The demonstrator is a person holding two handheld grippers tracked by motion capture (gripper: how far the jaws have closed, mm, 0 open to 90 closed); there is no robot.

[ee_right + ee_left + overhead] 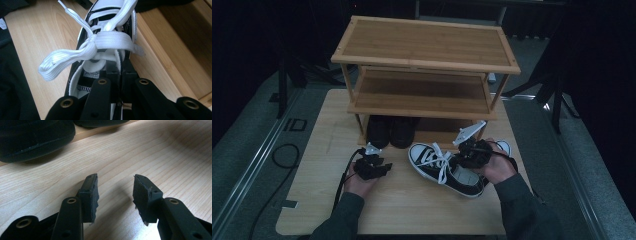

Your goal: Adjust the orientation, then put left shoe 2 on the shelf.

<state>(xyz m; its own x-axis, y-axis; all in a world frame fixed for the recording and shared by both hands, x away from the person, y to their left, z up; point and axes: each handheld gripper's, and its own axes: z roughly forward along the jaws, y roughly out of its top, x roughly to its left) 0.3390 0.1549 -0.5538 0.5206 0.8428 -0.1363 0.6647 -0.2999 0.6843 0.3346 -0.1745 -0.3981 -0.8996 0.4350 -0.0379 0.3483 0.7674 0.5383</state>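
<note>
Black sneaker (pixel 447 169) lies toe toward 10 o'clock, heel toward 4. Your right gripper (pixel 472 152) pinches its collar; your left gripper (pixel 373 167) is released.

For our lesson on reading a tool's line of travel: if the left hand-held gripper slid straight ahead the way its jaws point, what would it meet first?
Probably nothing soon. The left hand-held gripper is open over the bare table; the black shoes lie off to the left of that line, though depth is hard to judge.

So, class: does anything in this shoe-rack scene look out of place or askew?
Yes: one black-and-white sneaker lies slantwise on the table, off the rack, with the right gripper clamped on its collar.
</note>
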